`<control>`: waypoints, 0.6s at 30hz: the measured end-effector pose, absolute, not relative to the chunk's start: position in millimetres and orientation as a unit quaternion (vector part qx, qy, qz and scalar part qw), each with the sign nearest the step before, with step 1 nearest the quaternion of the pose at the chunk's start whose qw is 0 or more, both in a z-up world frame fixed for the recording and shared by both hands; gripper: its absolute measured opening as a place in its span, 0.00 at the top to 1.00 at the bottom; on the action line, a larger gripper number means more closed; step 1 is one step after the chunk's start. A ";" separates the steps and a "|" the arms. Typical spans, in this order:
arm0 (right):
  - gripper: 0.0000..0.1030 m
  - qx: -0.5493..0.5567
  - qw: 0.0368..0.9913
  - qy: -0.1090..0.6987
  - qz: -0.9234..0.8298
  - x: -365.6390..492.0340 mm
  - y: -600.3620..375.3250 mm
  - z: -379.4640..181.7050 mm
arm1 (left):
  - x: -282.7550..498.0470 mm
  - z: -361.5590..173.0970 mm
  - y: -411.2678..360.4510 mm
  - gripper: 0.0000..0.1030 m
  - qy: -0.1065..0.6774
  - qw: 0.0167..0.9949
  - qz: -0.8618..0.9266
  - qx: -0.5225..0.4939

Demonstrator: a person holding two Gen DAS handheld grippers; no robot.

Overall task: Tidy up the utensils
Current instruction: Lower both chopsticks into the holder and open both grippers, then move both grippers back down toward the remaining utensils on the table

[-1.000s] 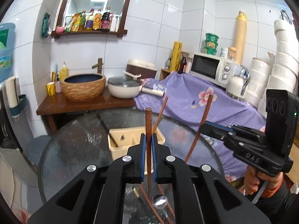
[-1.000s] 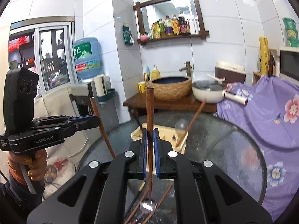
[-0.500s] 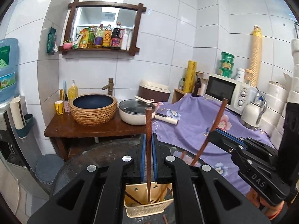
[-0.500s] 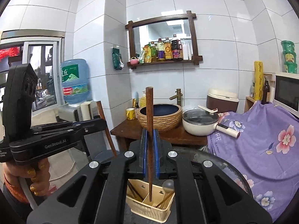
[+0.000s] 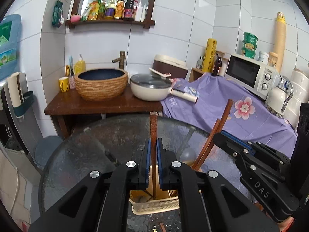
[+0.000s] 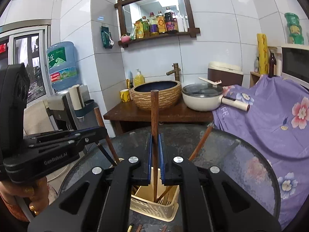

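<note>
My left gripper (image 5: 152, 150) is shut on a brown chopstick (image 5: 153, 127), held upright with its lower tip inside the beige utensil basket (image 5: 154, 206) on the glass table. My right gripper (image 6: 154, 148) is shut on another brown chopstick (image 6: 154, 112), also upright with its tip down in the basket (image 6: 154, 206). Each gripper shows in the other's view: the right one (image 5: 220, 135) with its chopstick (image 5: 224, 119), the left one (image 6: 100, 130) with its chopstick (image 6: 100, 119). The basket holds other chopsticks (image 6: 200, 143) and a spoon (image 5: 186, 153).
The round glass table (image 5: 87, 150) carries the basket; a few utensil ends (image 6: 139, 228) lie on it near me. Behind stand a wooden counter (image 5: 96, 106) with a basin (image 5: 101, 83) and a pan (image 5: 150, 89), and a purple cloth (image 5: 241, 112) with a microwave (image 5: 249, 73).
Both grippers have tilted up and moved over the basket, then lowered, so both chopstick tips now sit inside the basket. Both stay shut on their chopsticks.
</note>
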State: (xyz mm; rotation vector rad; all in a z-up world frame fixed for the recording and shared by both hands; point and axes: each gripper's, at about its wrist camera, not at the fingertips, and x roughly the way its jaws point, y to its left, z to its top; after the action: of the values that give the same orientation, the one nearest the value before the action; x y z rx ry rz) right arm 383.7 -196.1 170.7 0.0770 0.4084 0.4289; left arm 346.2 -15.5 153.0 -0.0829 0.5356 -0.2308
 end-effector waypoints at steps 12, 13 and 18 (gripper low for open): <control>0.93 0.047 0.954 0.225 0.192 392.7 -203.2 142.9 | 354.5 118.7 -17.1 0.94 0.296 0.948 -0.107 -0.042; 0.93 0.048 0.954 0.225 0.192 393.1 -203.6 142.4 | 354.7 117.7 -17.4 0.94 0.298 0.948 -0.106 -0.040; 0.93 0.051 0.954 0.223 0.194 392.9 -205.8 140.3 | 350.3 118.0 -18.1 0.93 0.289 0.950 -0.108 -0.041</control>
State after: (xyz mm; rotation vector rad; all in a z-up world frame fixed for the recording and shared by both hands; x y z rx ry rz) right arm 392.9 -205.8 140.3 0.1045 0.4533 0.3938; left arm 350.3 -18.1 118.0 -0.0826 0.5884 -0.2192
